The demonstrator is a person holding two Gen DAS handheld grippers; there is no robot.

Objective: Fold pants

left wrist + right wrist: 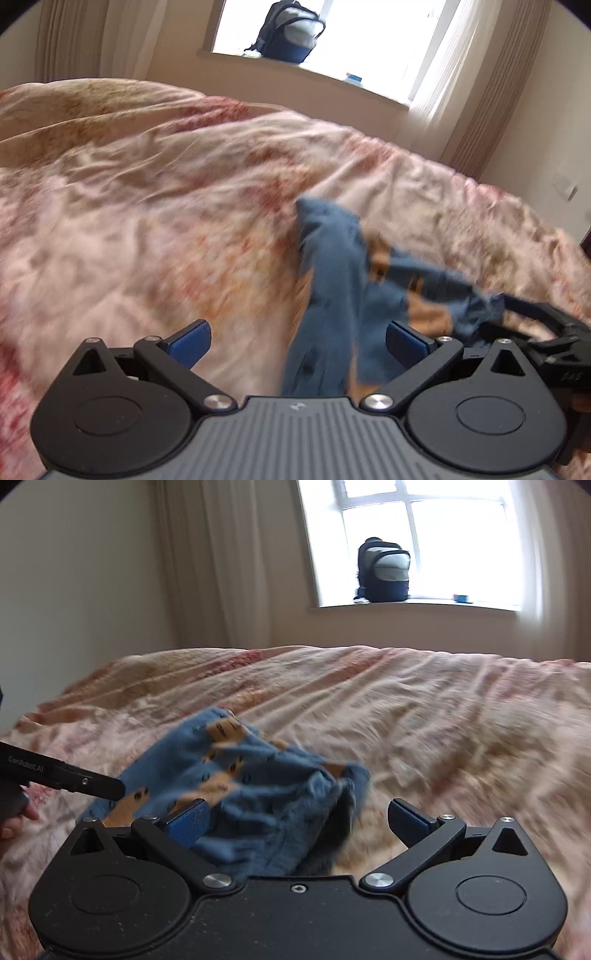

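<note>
Both tools were open: pants point(258, 794) lay bunched on the bed point(443, 720), directly ahead of the right tool point(299, 821); the left tool point(297, 343) stood just beside them.

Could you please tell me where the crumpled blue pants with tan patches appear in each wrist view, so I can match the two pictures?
Left wrist view: the crumpled blue pants with tan patches lie right of centre on the floral pink bedspread.
Right wrist view: the pants sit left of centre, low.
Shared landmark: the dark navy and grey backpack on the windowsill.
</note>
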